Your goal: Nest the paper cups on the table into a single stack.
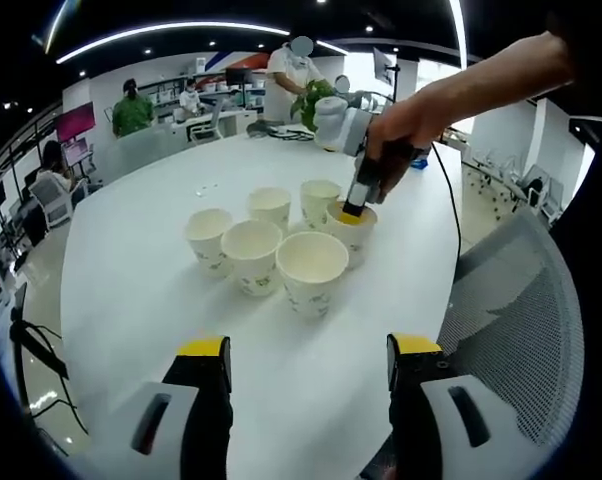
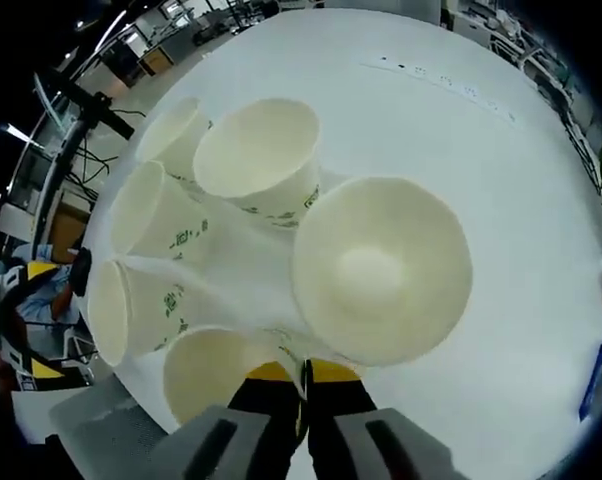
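Left gripper view: six empty paper cups [image 1: 312,268] (right jaws pinch one's rim [image 2: 311,362]), left jaws apart.

In the left gripper view, the right gripper [image 1: 353,210] reaches into the far-right paper cup [image 1: 349,232]; its tips are hidden inside the cup, so jaw state cannot be read there. The left gripper [image 1: 311,375] is cut off by the bottom edge. In the right gripper view, the right gripper body is cut off at the bottom, and whether its closed tips pinch the rim of the near cup [image 2: 381,270] cannot be determined. Green print [image 2: 173,300] on the cups is too small to read.
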Demonstrator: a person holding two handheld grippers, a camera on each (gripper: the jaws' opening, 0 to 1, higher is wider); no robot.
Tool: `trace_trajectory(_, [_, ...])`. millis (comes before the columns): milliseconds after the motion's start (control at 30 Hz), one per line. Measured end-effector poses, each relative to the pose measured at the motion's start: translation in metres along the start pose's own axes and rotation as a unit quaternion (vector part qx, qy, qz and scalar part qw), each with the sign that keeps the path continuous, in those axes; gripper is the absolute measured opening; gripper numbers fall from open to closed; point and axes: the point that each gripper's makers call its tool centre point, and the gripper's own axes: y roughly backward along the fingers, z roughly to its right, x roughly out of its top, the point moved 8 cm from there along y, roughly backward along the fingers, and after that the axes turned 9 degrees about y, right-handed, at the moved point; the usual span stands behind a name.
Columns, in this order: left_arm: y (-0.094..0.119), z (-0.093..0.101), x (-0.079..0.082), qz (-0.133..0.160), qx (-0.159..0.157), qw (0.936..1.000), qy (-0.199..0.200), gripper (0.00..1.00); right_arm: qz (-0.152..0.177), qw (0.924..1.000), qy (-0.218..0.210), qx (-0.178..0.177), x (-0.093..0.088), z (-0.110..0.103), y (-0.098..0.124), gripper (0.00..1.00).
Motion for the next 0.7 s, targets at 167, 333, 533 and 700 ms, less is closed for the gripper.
trace_trajectory(167, [-0.001, -0.001, 0.0, 0.0, -0.001, 1.0, -0.001, 0.61, 0.006, 1.0, 0.0, 0.002, 0.001, -0.001, 0.007, 0.0])
trace_trajectory(333, [-0.001, 0.003, 0.002, -0.001, -0.001, 1.0, -0.002, 0.61, 0.012, 0.9999, 0.0, 0.001, 0.003, 0.002, 0.012, 0.0])
trace_trajectory(533, [-0.003, 0.006, 0.003, -0.001, -0.004, 1.0, -0.003, 0.61, 0.013, 0.9999, 0.009, 0.001, 0.001, -0.001, 0.021, 0.0])
trace_trajectory(700, [-0.005, 0.005, 0.002, -0.002, -0.006, 1.0, -0.004, 0.61, 0.02, 0.9996, 0.022, -0.001, 0.007, 0.002, 0.027, 0.0])
